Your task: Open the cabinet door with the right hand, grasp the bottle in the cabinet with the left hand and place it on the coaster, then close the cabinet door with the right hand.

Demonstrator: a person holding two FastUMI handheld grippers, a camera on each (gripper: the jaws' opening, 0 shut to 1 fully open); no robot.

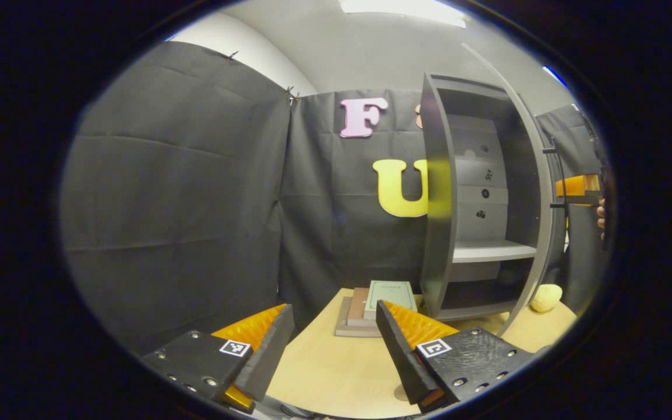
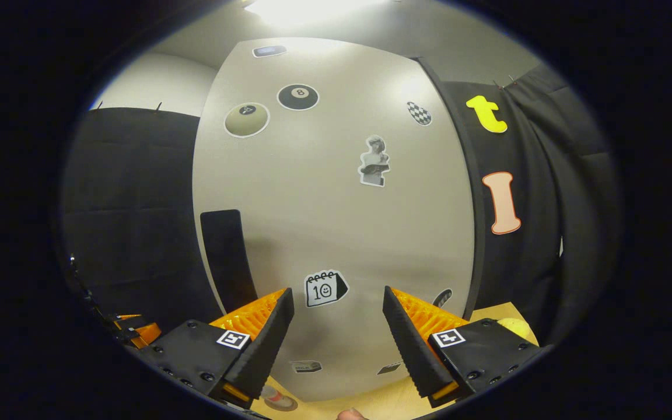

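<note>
Already the cabinet [image 1: 476, 192] at the table's [image 1: 324, 367] far right corner stands with its door [image 2: 336, 192] swung open. No bottle can be made out on its shelves, so grasping, placing and closing seem left. The left gripper [image 1: 335, 324] and right gripper [image 2: 338, 309] gape, holding nothing.

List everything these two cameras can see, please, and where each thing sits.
cabinet: one, grey, on the table's right, door side open
shelf: one, pale grey, inside the cabinet, nothing visible on it
cabinet door: one, light grey with stickers, facing the right tongs
books: a small stack, grey, brown and pale green, left of the cabinet
yellow lump: one, on the table by the cabinet's right foot
table: one, light wood
left tongs: open, above the table
right tongs: open, close before the door
</note>
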